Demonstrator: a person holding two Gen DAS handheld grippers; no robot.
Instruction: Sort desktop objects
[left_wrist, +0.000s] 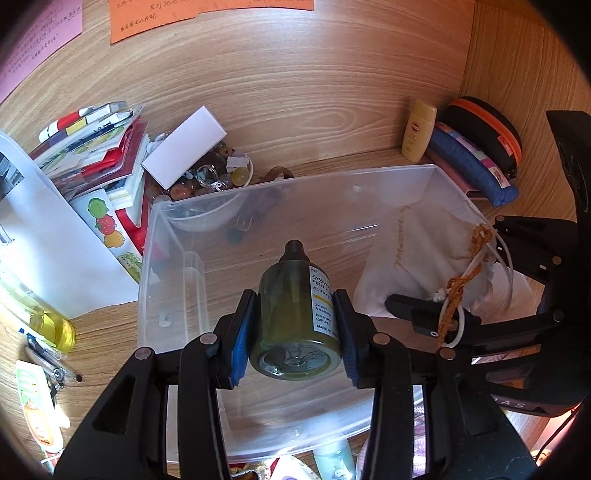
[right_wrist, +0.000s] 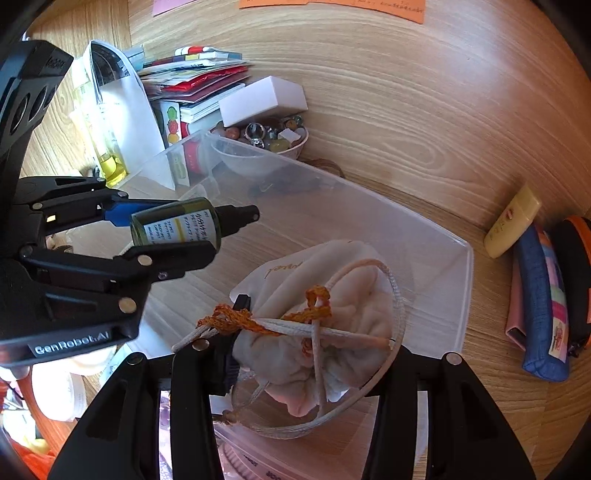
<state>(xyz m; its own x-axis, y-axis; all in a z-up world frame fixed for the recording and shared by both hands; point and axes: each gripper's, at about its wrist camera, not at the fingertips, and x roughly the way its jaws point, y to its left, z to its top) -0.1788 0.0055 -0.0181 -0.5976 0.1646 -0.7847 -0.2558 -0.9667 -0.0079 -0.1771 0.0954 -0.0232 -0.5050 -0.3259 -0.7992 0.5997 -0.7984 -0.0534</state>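
Observation:
A green spray bottle (left_wrist: 291, 314) with a black nozzle and a white label hangs level above the clear plastic bin (left_wrist: 332, 173). My left gripper (left_wrist: 294, 299) is shut on its body, blue pads on both sides; the right wrist view shows that gripper (right_wrist: 173, 229) and the bottle (right_wrist: 177, 221) over the bin's left half. A white drawstring pouch (right_wrist: 351, 295) with white and orange cords sits in the bin's right end (right_wrist: 469, 280). My right gripper (right_wrist: 317, 332) is shut on its gathered neck, and the pouch hides the right finger. The cords drape over the fingers (left_wrist: 406, 306).
Behind the bin stand a bowl of beads (left_wrist: 207, 177) under a white box (left_wrist: 184, 147) and a pile of booklets (left_wrist: 103, 155). A yellow tube (left_wrist: 419, 129), a blue pencil case (left_wrist: 476, 166) and a black case (left_wrist: 484, 125) lie right. A yellow-liquid bottle (left_wrist: 51, 325) and pens (left_wrist: 51, 365) lie left.

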